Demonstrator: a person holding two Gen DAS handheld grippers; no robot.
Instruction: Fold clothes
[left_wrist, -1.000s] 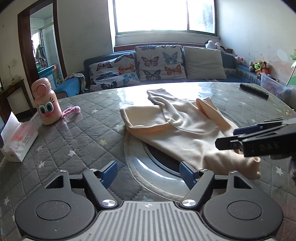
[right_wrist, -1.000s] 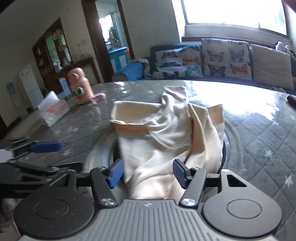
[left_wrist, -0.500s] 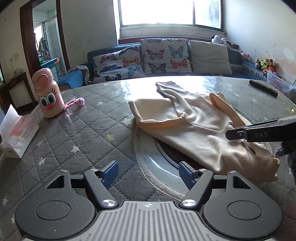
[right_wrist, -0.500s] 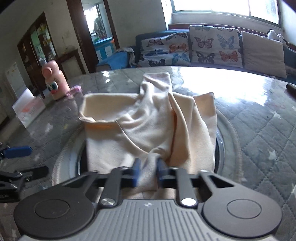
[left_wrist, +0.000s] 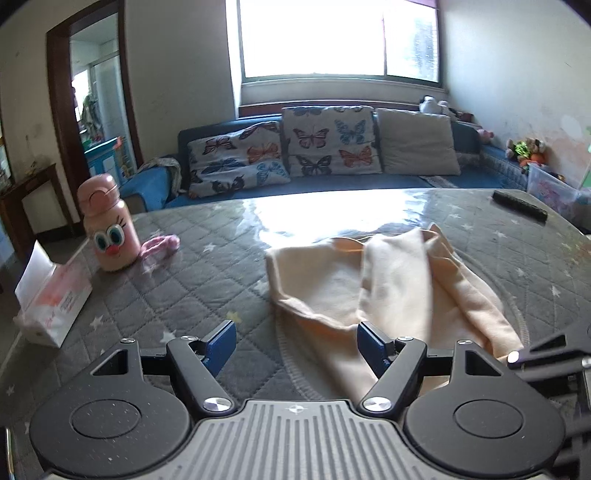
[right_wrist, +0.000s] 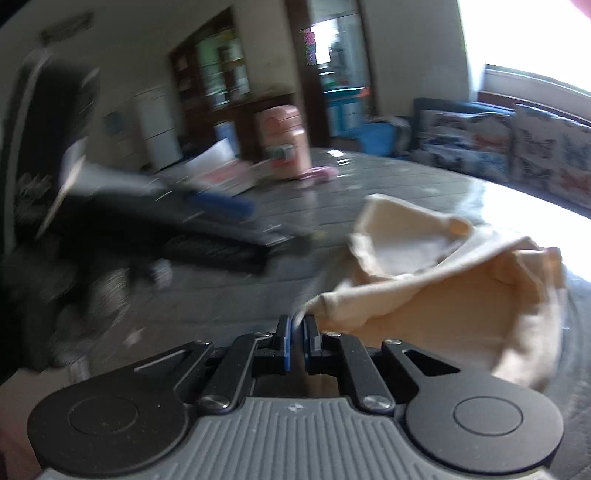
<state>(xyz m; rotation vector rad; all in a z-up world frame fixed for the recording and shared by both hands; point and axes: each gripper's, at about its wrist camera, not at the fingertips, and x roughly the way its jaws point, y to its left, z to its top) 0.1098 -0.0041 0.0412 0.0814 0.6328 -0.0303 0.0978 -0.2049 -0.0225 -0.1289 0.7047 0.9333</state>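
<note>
A cream garment (left_wrist: 391, 291) lies bunched on the grey quilted table (left_wrist: 207, 266). My left gripper (left_wrist: 293, 341) is open and empty, hovering just before the garment's near left edge. My right gripper (right_wrist: 297, 341) is shut on a corner of the garment (right_wrist: 436, 291) and lifts it, so the cloth hangs folded to its right. The right gripper's body shows at the lower right of the left wrist view (left_wrist: 546, 354). The left gripper shows blurred at the left of the right wrist view (right_wrist: 218, 206).
A pink bottle with a cartoon face (left_wrist: 109, 225), a pink cloth scrap (left_wrist: 160, 245) and a tissue box (left_wrist: 51, 299) stand at the table's left. A black remote (left_wrist: 519, 205) lies far right. A sofa with butterfly cushions (left_wrist: 317, 147) stands behind the table.
My right gripper shut on the garment's near corner, then lifted it and swung left, pulling the cloth over itself. My left gripper stayed open and shifted a little.
</note>
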